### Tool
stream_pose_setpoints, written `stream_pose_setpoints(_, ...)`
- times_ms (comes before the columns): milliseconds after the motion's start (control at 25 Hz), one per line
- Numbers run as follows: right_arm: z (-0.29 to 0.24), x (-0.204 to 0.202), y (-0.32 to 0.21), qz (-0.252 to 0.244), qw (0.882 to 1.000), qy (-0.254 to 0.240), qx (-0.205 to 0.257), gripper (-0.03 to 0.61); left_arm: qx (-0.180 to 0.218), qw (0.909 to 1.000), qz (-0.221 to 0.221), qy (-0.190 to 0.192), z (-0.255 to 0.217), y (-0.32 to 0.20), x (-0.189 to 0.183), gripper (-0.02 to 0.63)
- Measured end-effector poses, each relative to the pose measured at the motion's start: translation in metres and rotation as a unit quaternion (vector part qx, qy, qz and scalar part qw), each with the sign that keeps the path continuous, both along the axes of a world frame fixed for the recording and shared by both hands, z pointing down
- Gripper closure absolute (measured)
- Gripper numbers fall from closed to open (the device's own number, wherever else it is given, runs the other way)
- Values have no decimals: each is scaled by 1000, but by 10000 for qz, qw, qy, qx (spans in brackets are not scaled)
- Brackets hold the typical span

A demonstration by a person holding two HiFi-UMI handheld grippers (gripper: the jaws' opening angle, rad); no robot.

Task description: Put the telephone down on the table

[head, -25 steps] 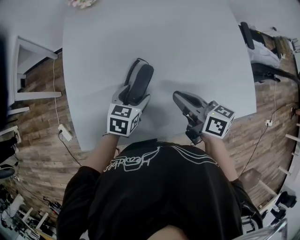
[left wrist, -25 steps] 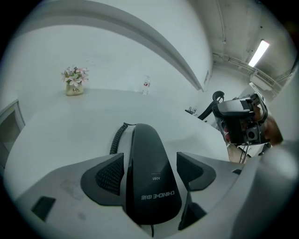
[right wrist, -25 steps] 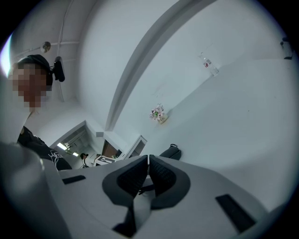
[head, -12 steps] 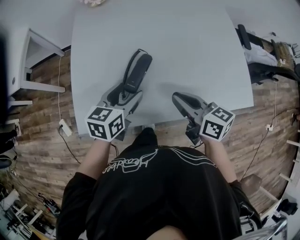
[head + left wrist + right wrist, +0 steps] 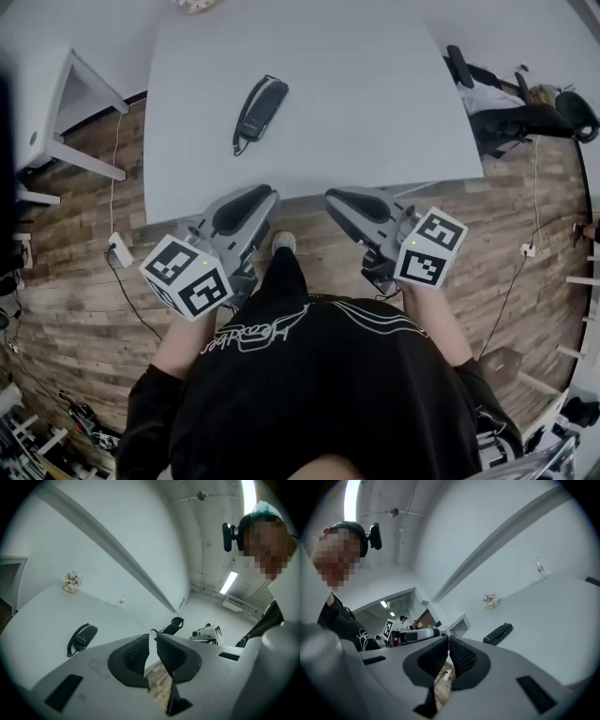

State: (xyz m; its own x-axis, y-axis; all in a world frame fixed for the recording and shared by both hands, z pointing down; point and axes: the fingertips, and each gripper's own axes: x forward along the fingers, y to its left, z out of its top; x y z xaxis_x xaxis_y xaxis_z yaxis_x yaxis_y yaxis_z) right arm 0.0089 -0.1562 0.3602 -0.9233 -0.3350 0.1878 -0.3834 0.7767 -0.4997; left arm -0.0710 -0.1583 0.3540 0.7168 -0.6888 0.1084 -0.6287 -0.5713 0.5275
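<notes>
The black telephone handset (image 5: 261, 108) with its coiled cord lies flat on the pale grey table (image 5: 375, 94), touched by nothing. It also shows far off as the handset (image 5: 83, 636) in the left gripper view and as the handset (image 5: 498, 633) in the right gripper view. My left gripper (image 5: 257, 197) hangs back at the table's near edge, well short of the phone. Its jaws are closing, a narrow slit still shows at the left gripper (image 5: 153, 637), and nothing is between them. My right gripper (image 5: 339, 201) hovers beside it, and in its own view the right gripper (image 5: 449, 639) is shut and empty.
A small flower pot (image 5: 195, 5) stands at the table's far edge. Black office chairs (image 5: 525, 117) sit to the right and a white shelf (image 5: 47, 122) to the left. A power strip (image 5: 119, 249) lies on the wood floor near the table's left corner.
The left gripper let go of the handset and drew back toward the person, leaving it lying on the table. Its jaws have come nearly together. The right gripper pulled back slightly too.
</notes>
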Motion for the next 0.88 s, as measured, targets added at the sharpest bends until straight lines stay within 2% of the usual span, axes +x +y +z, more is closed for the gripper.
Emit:
stream_pose_setpoints(160, -15, 4, 53, -114, 9998, -57, 183, 538, 342, 9988, 323, -132, -15, 58, 23, 604)
stream_pose_setpoints(320, -27, 24, 99, -113, 9995, -162, 265, 538, 578, 9966, 491, -316, -21, 107, 52, 606)
stream_pose_setpoints(600, -36, 38, 130, -74, 9989, -233, 398, 540, 434, 9980, 445, -140, -21, 136, 60, 606)
stream_pose_setpoints(880, -34, 50, 155, -91, 9987, -287, 400, 540, 385, 9987, 292, -176, -24, 162, 65, 606)
